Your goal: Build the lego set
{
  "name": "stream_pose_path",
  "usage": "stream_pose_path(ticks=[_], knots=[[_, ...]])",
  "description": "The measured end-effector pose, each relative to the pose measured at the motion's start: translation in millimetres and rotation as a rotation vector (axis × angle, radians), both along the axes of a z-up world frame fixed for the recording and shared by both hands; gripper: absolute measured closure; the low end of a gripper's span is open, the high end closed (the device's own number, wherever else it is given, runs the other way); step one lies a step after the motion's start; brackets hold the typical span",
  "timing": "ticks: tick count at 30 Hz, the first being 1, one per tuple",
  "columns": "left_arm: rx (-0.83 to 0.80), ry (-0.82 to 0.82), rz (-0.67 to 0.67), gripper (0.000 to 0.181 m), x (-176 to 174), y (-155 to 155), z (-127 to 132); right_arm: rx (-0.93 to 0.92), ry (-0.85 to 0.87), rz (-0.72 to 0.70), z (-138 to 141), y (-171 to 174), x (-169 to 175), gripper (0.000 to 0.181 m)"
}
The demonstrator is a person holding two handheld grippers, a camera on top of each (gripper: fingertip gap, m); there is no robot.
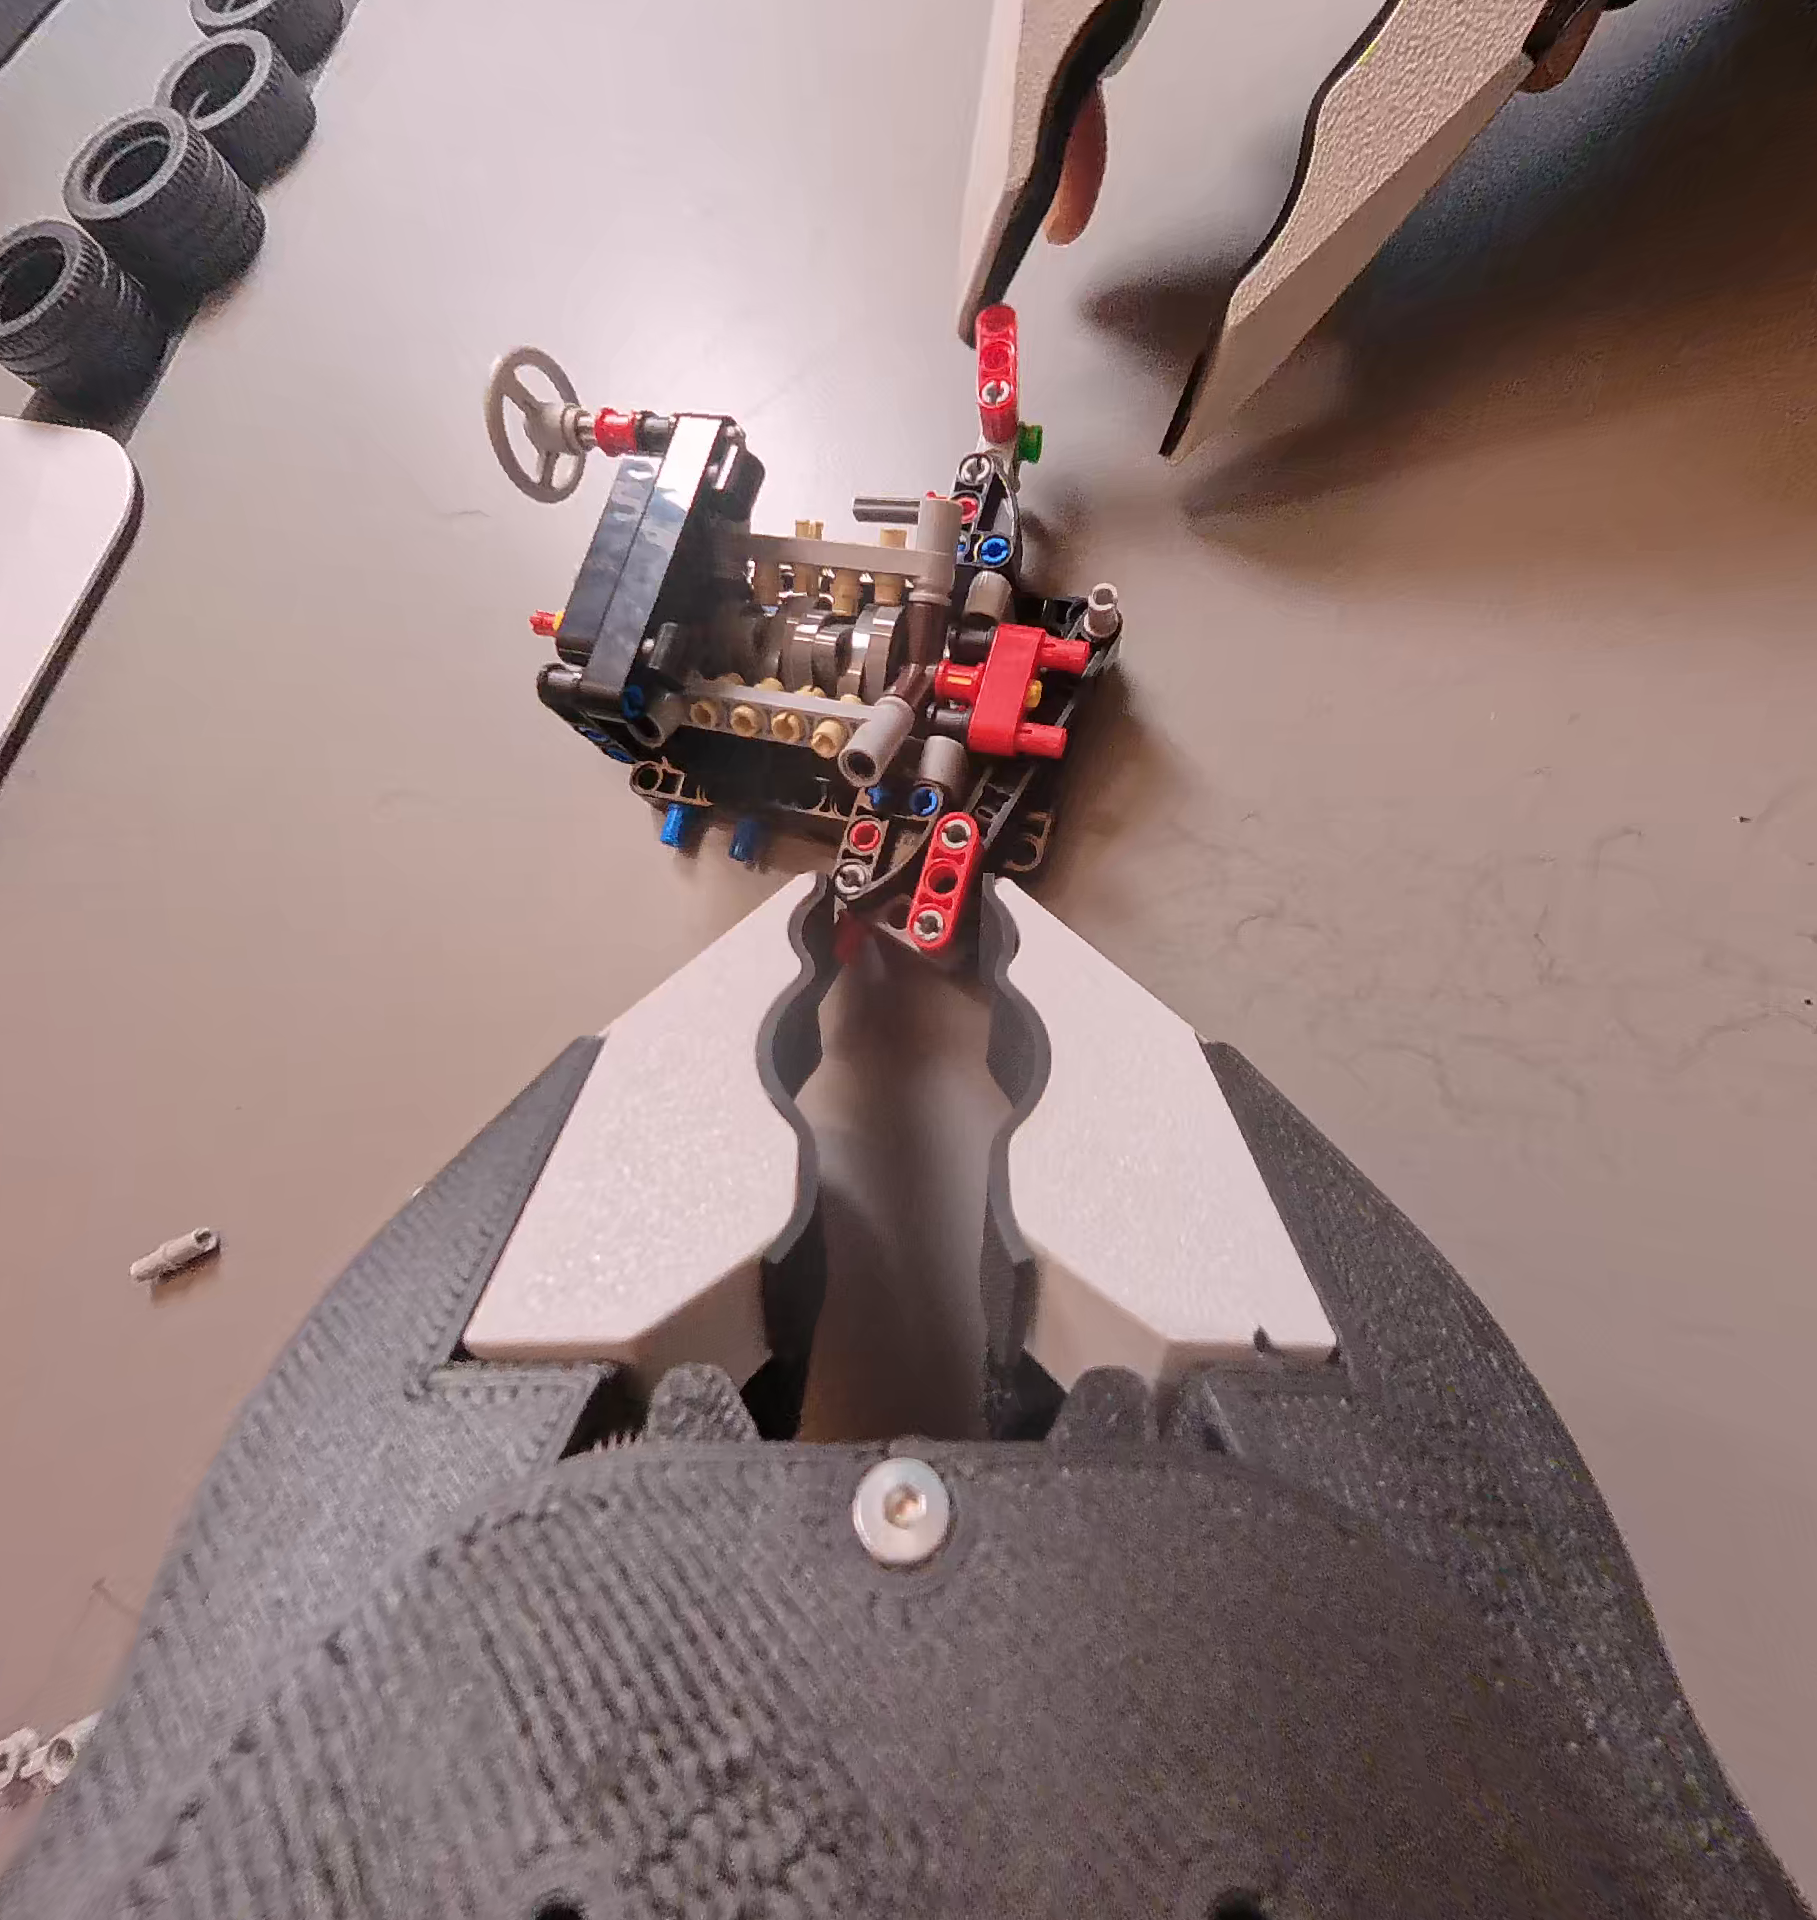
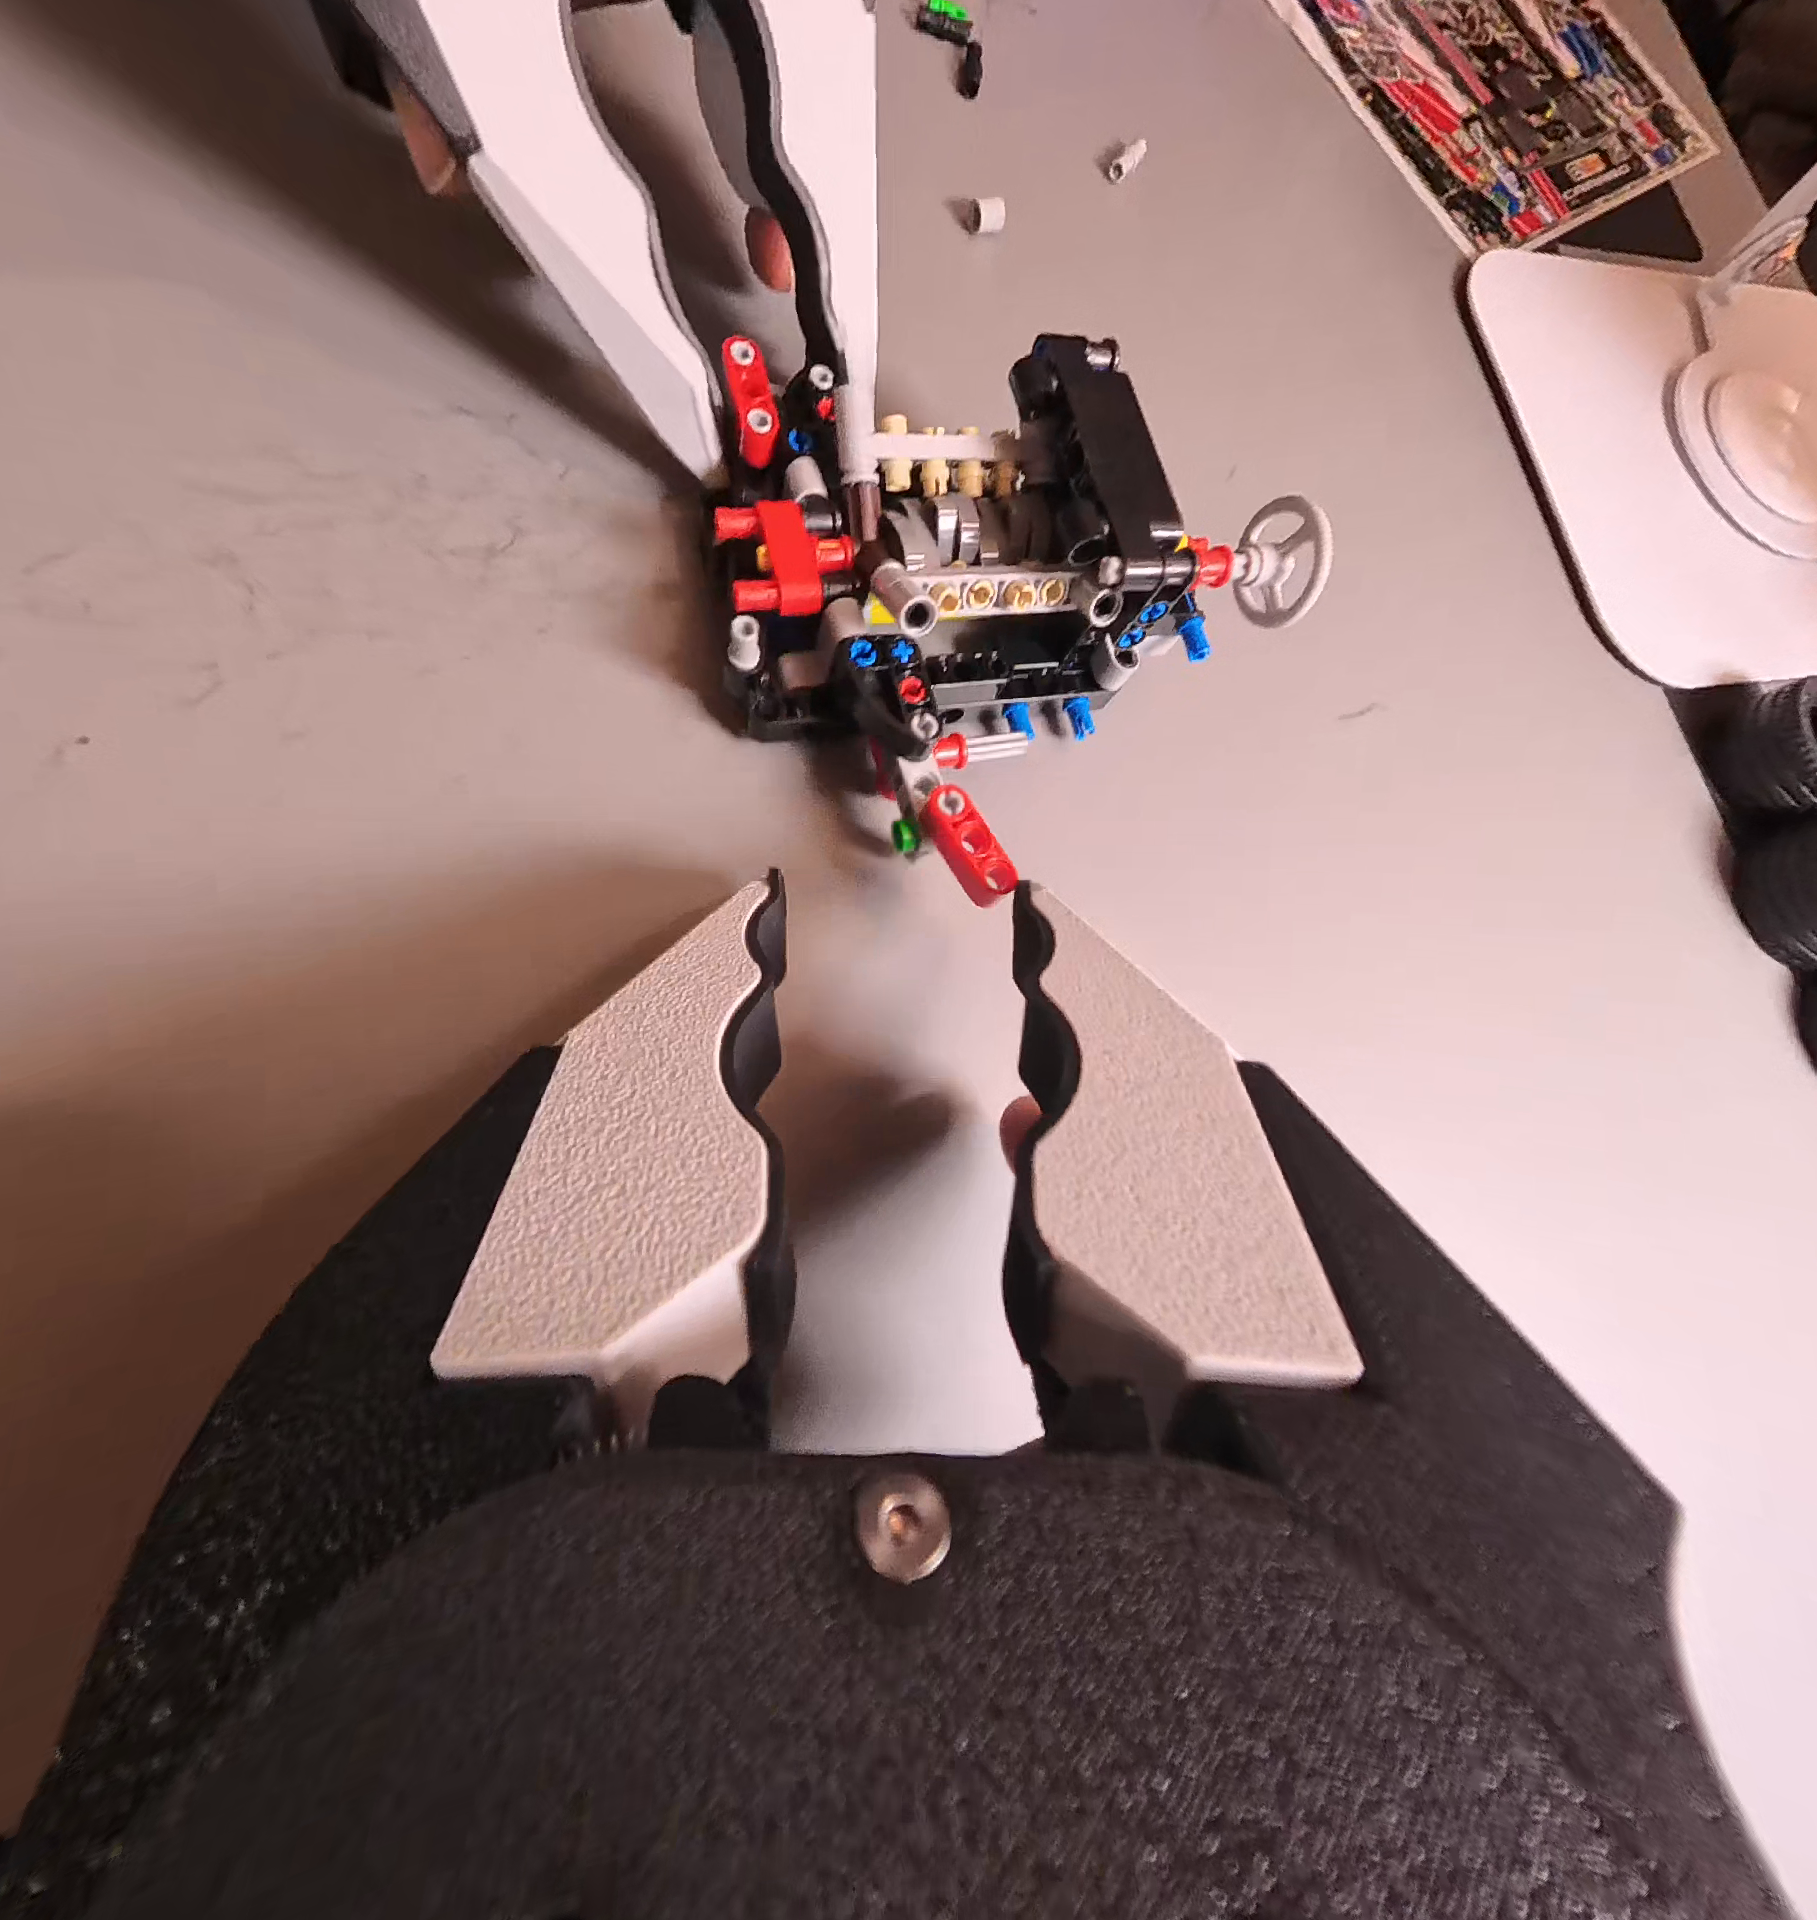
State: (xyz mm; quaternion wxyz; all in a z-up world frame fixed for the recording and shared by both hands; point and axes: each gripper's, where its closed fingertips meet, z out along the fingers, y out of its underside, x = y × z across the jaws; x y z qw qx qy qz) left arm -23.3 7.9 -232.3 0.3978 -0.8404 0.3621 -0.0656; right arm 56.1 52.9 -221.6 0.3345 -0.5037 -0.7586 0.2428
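Left wrist view: left gripper (image 1: pixel 899 914) jaws clamp lego assembly (image 1: pixel 821 644).

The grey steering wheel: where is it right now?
The steering wheel sits on a short shaft at one end of the lego assembly, upper left in the left wrist view, on the side toward the black tyres; in the right wrist view it points right.

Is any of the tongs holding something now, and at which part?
The left tongs grip the lego model by its black frame end beside a red beam. The right tongs are open, holding nothing.
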Motion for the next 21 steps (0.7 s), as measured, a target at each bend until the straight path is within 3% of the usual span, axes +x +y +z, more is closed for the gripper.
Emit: stream_pose_path(ticks=[9,16,21], knots=[[-0.021,0.008,-0.014,0.146,-4.6,-4.6,3.6,-0.051,-0.022,0.069,0.2,-15.1,8.8,0.168],[0.066,-0.025,-0.081,0.154,11.5,-7.4,25.9,-0.078,0.056,0.006,11.5,1.7,7.7,0.153],[0.130,0.017,-0.161,0.164,41.0,-9.7,24.0,-0.045,0.018,0.048,2.0,-12.2,1.6,0.150]])
